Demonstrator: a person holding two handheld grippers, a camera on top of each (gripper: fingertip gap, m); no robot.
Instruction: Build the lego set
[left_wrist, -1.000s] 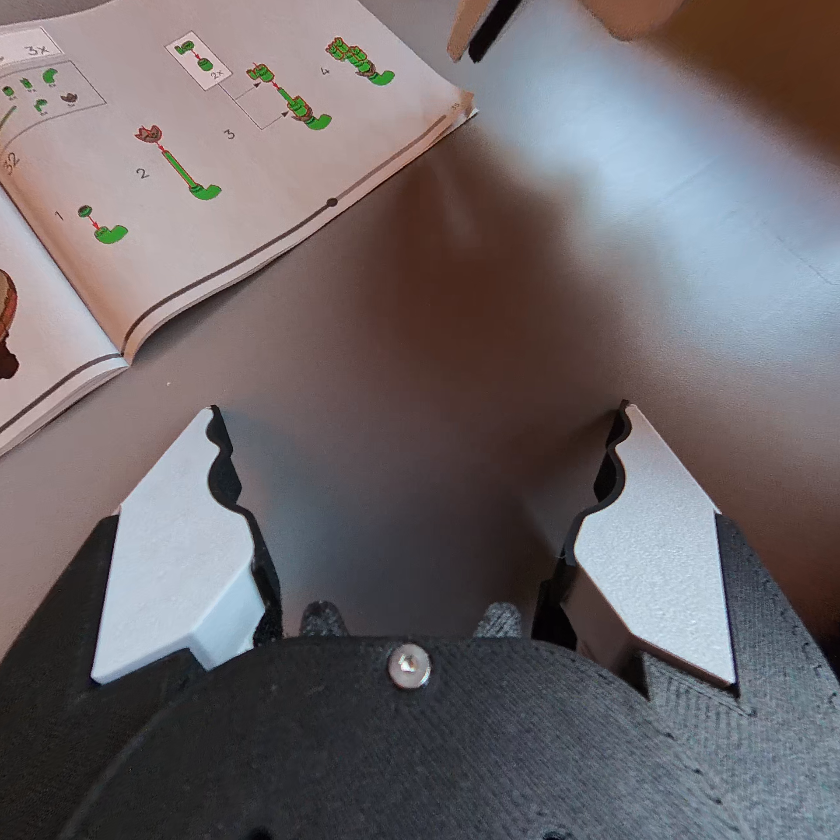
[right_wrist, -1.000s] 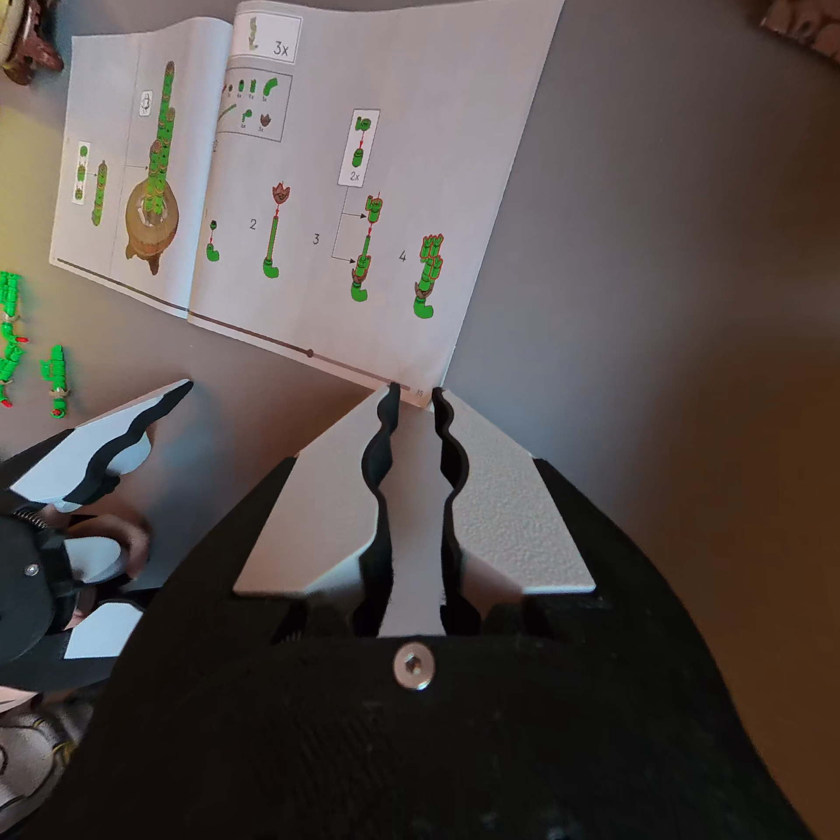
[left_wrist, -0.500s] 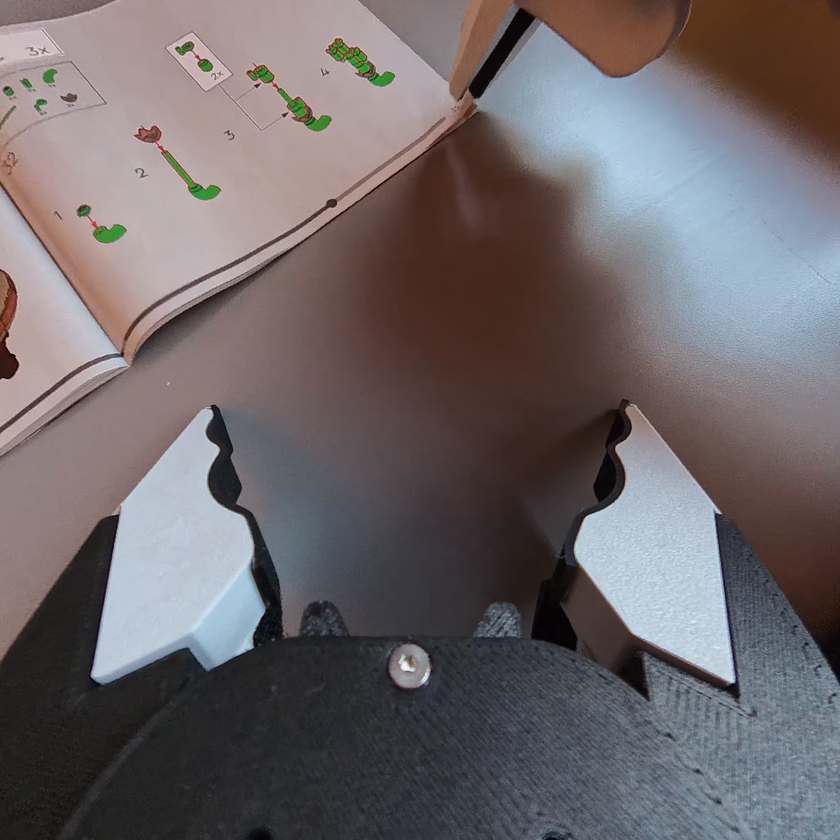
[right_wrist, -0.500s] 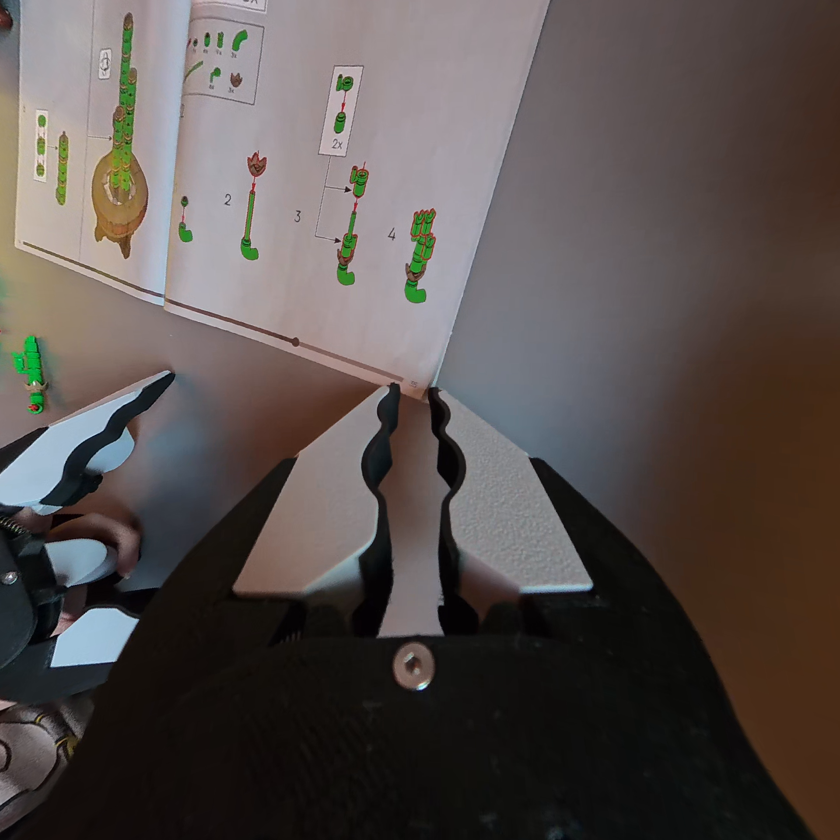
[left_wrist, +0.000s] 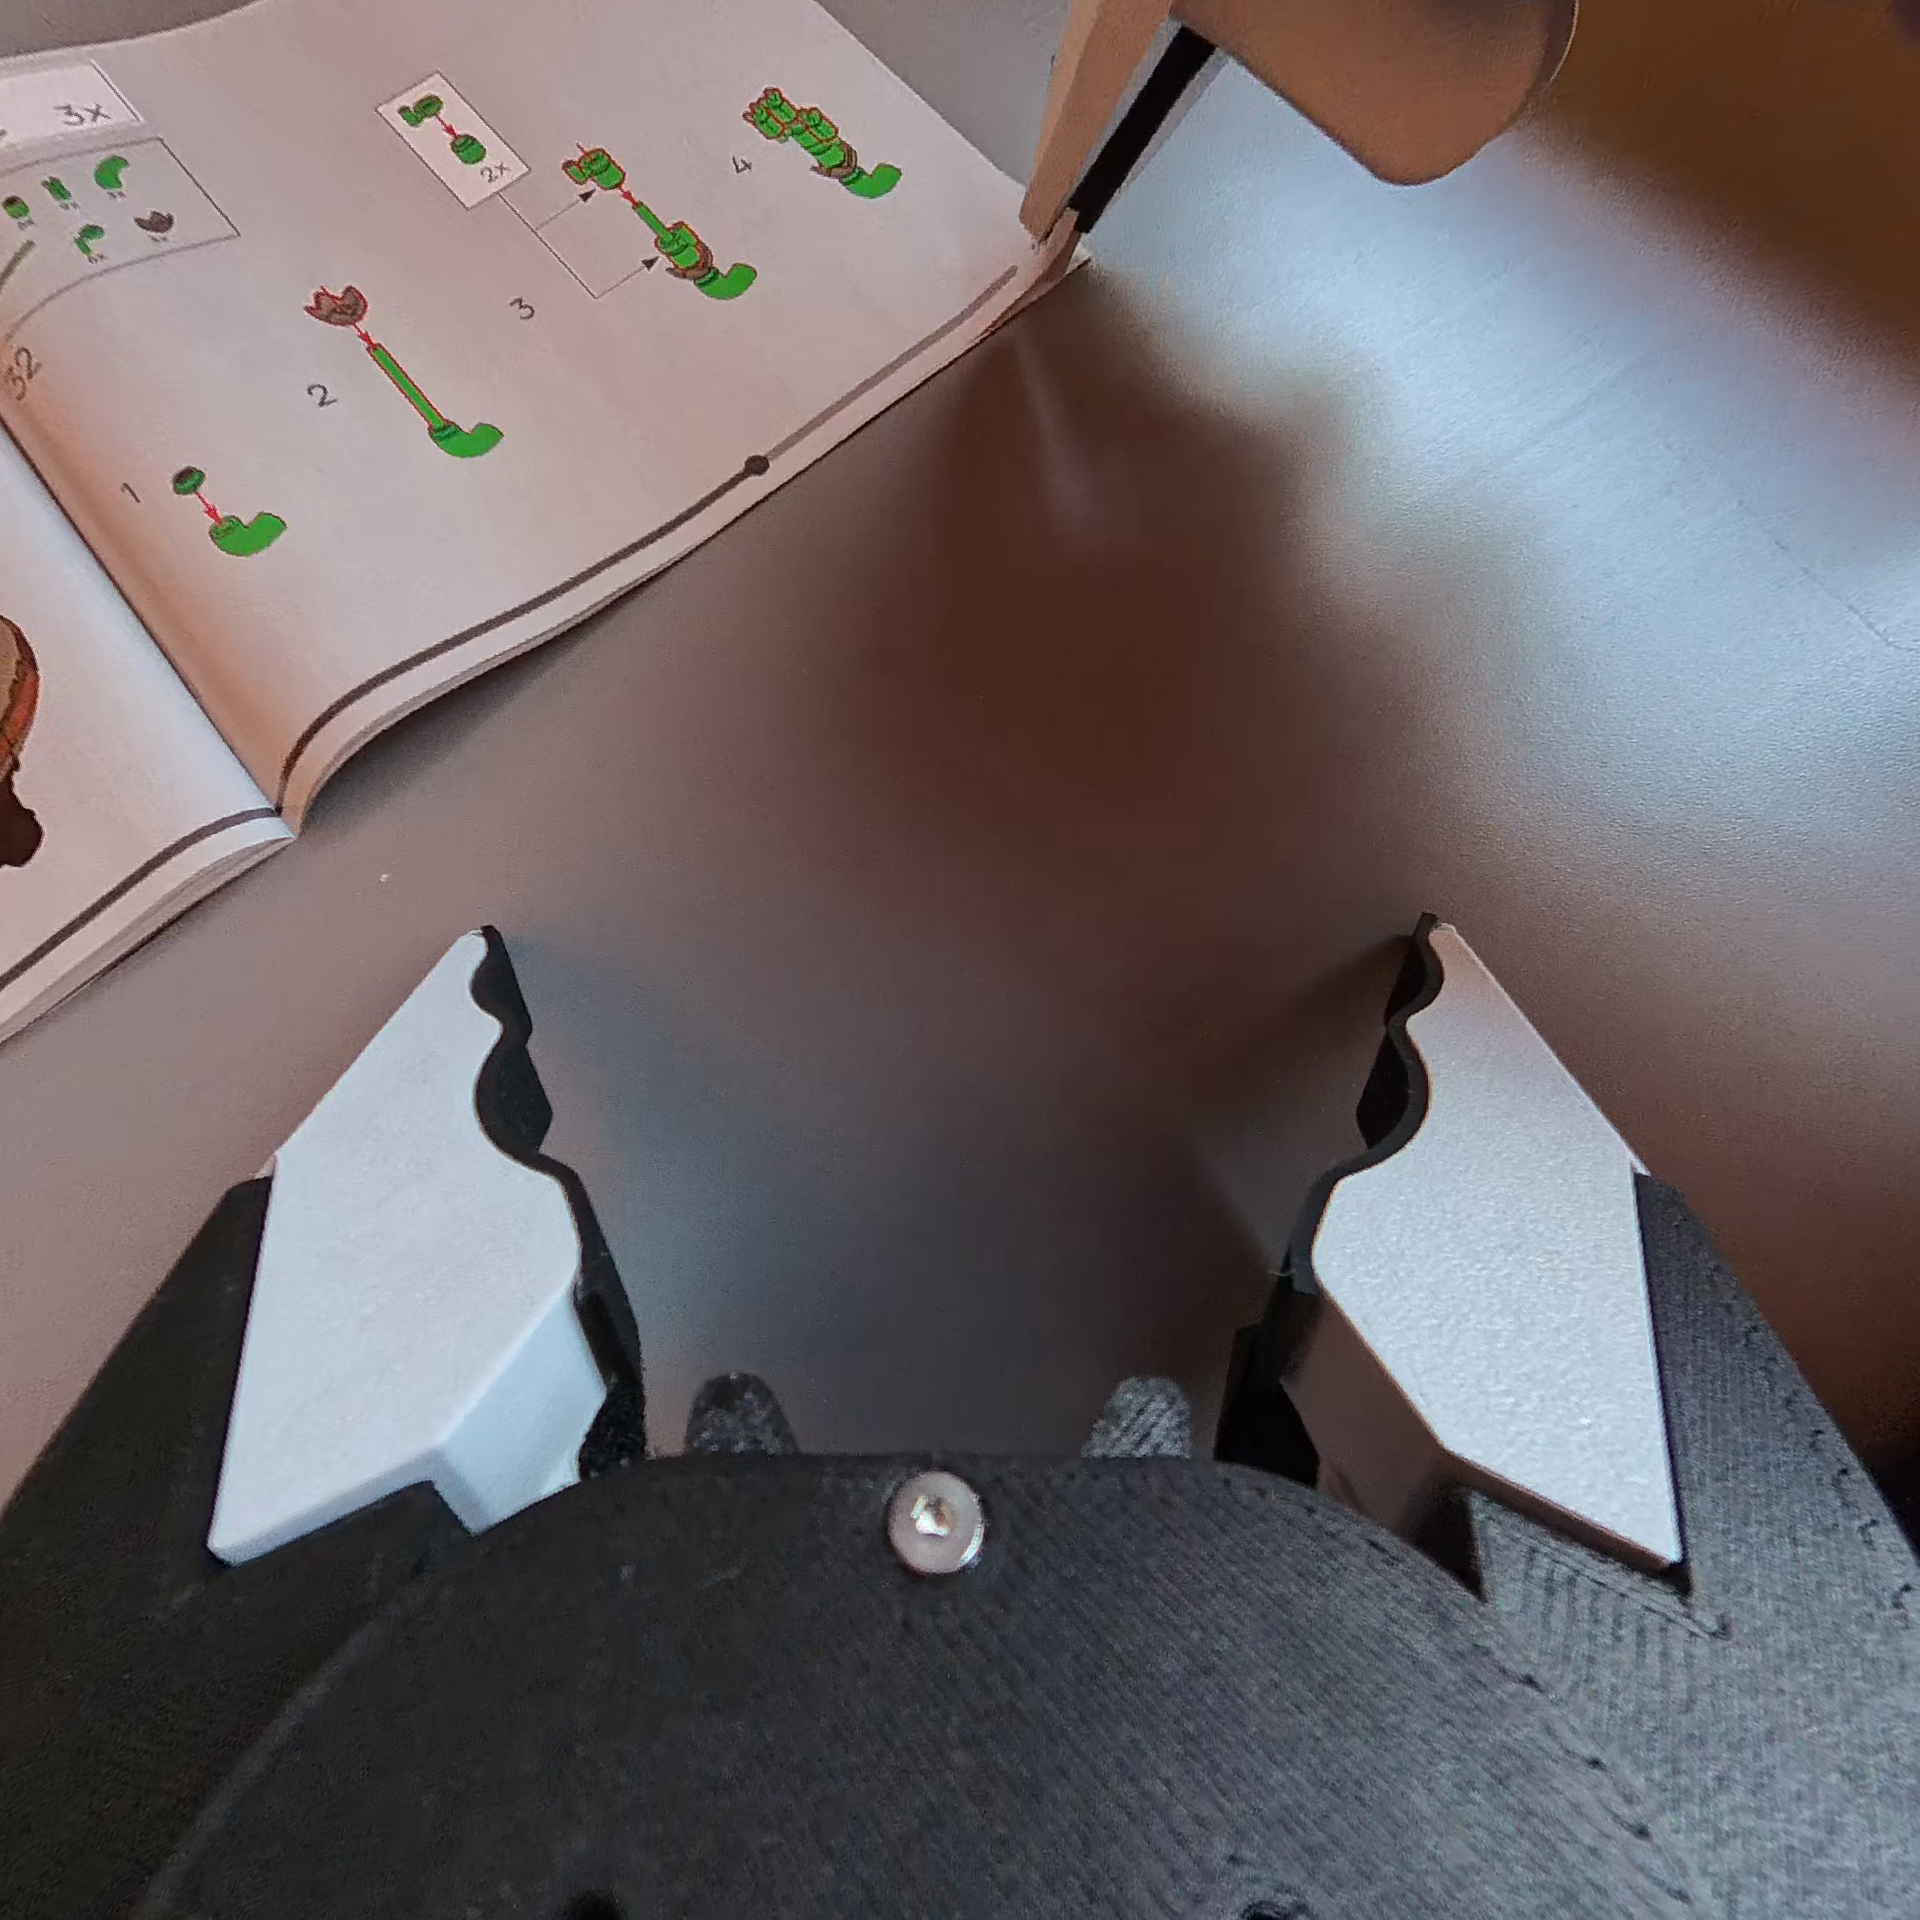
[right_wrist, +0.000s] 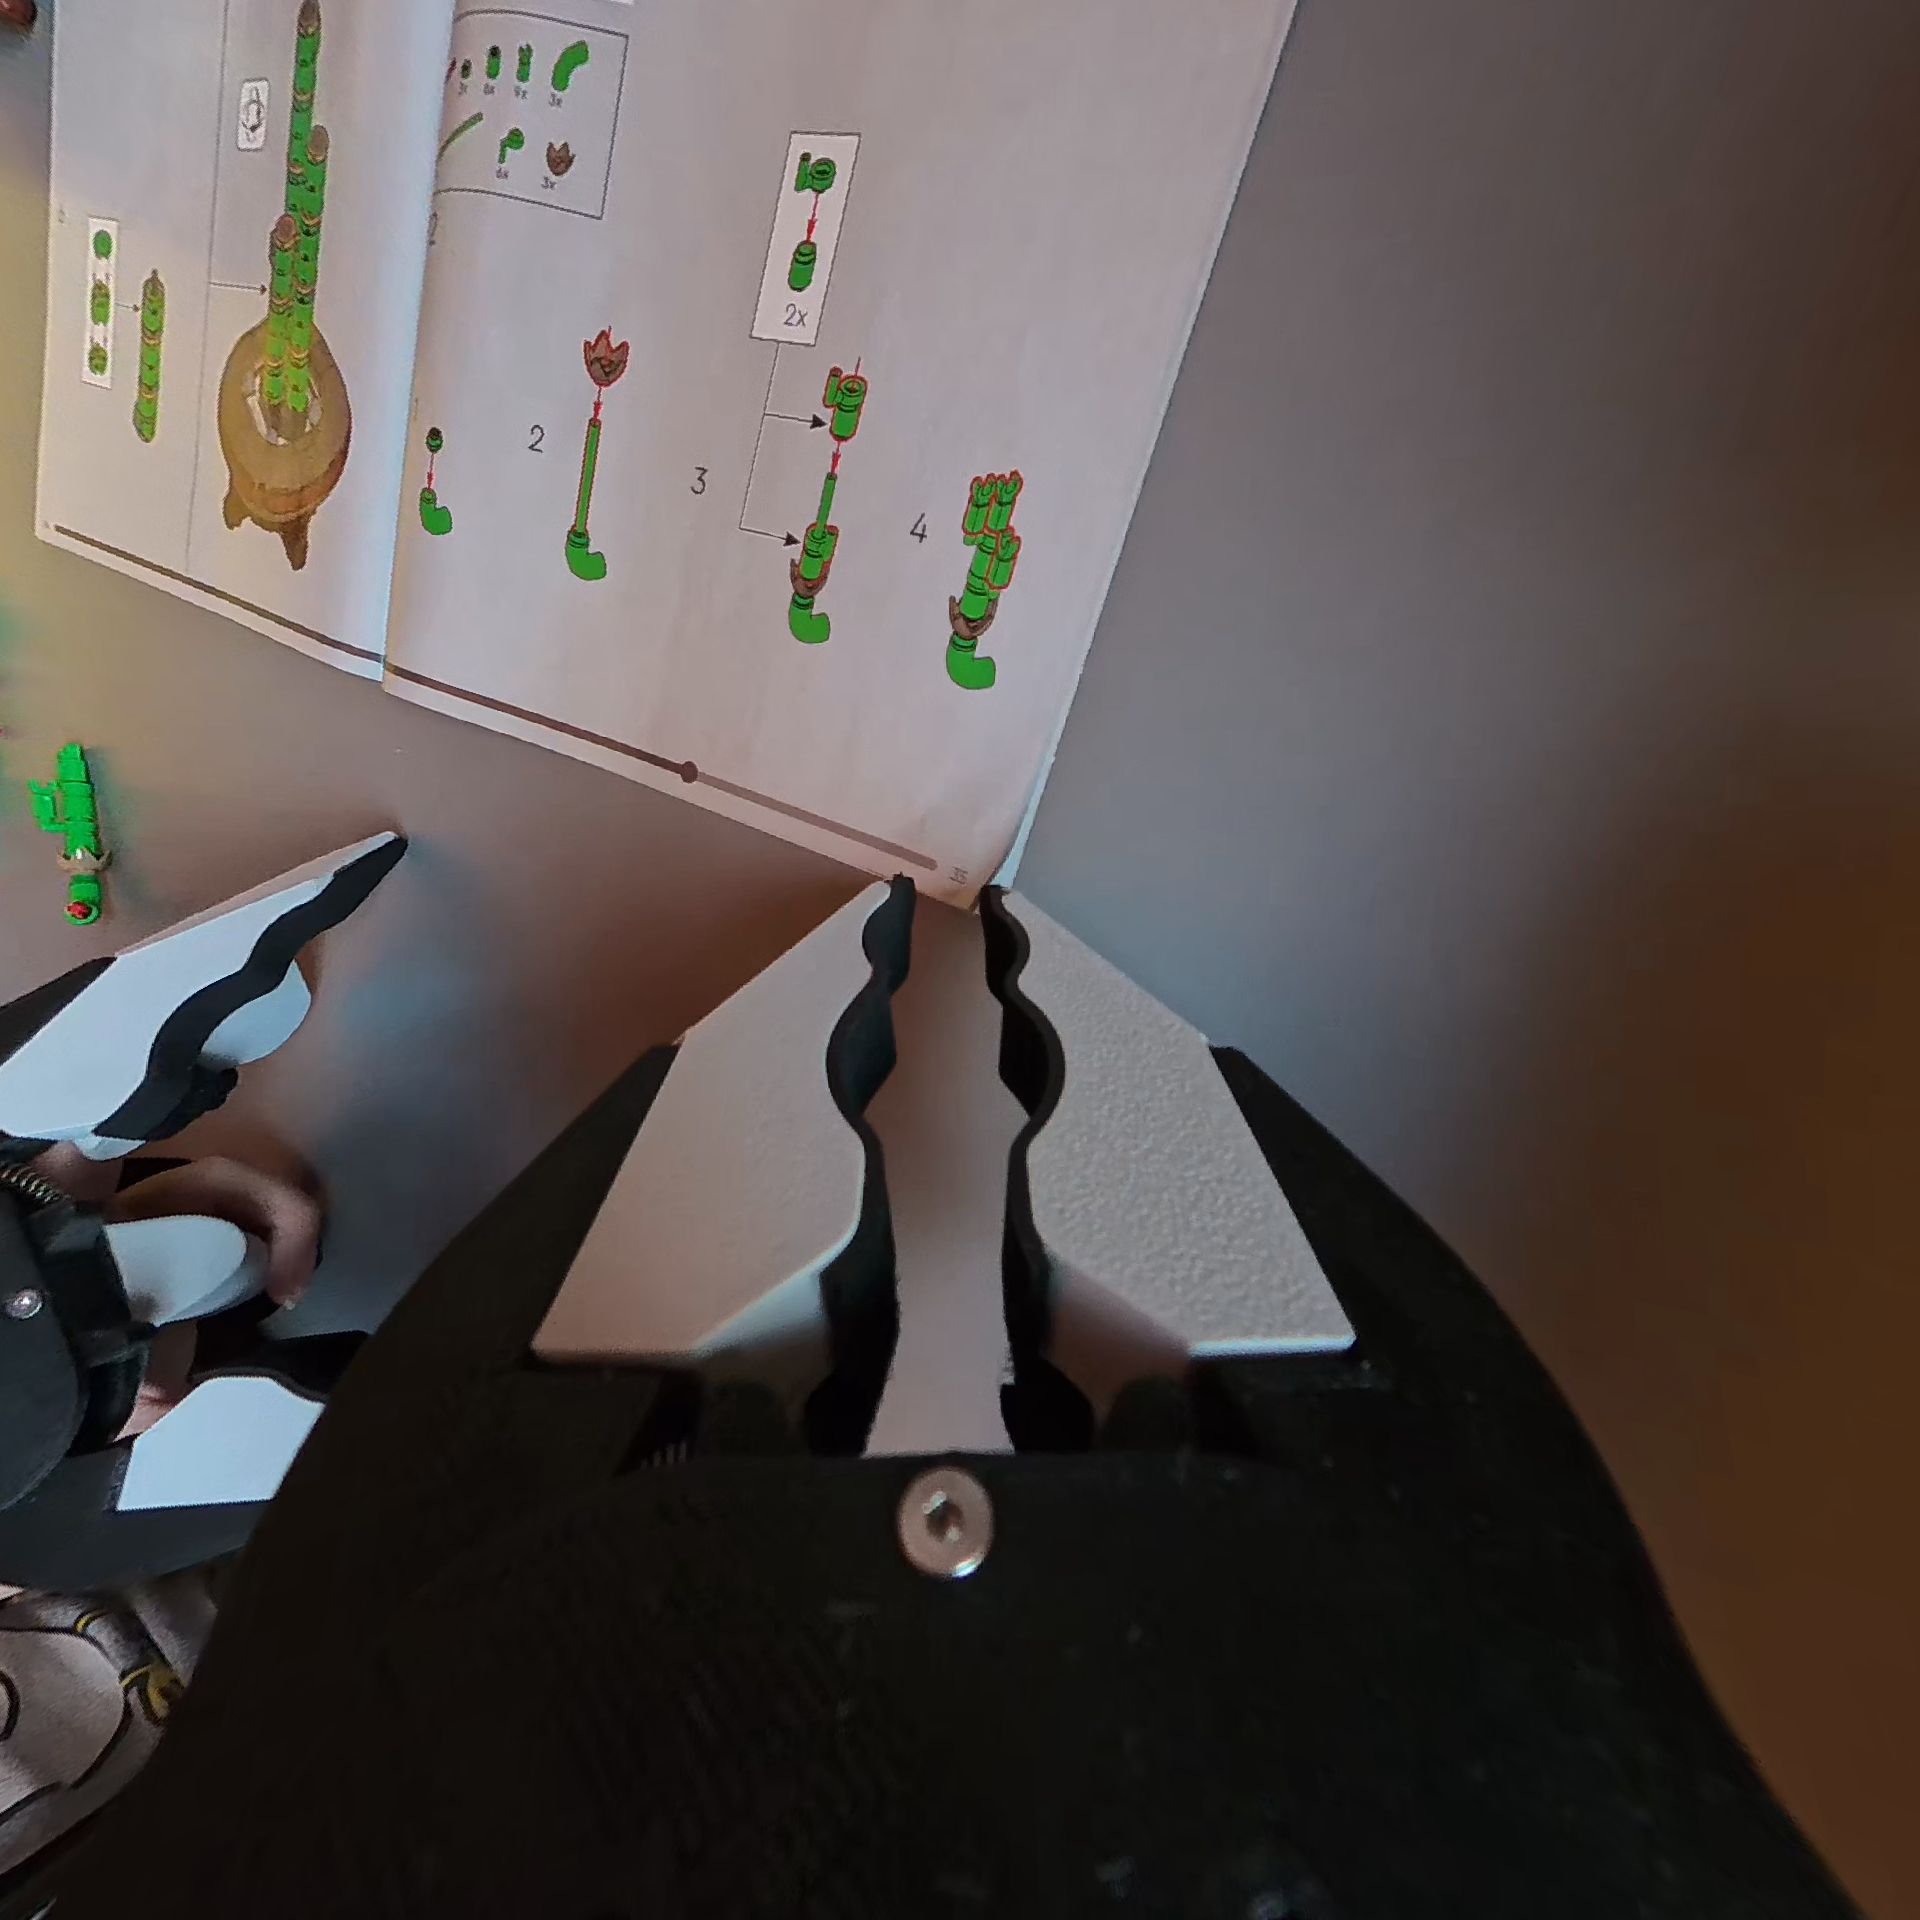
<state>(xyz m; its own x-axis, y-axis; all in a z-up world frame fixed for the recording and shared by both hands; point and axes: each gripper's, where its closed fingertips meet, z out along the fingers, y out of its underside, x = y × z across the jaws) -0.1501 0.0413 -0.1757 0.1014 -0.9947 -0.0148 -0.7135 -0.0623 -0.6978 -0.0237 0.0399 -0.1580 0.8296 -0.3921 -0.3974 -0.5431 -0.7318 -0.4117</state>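
The right claw (right_wrist: 940, 894) has advanced, nearly closed, pinching the instruction booklet's (right_wrist: 831, 436) bottom corner; the left claw (left_wrist: 956, 935) rests spread wide above the grey worktop (left_wrist: 1351, 675).

A smooth, matte grey desk (left_wrist: 1403, 644) fills both views — no wall, floor or window shows. Cool light gives its surface a pale bluish sheen toward the far side in the left wrist view, while a warm brownish-orange cast spreads along the right side in the right wrist view (right_wrist: 1558, 727). Soft, broad shadows darken the middle.
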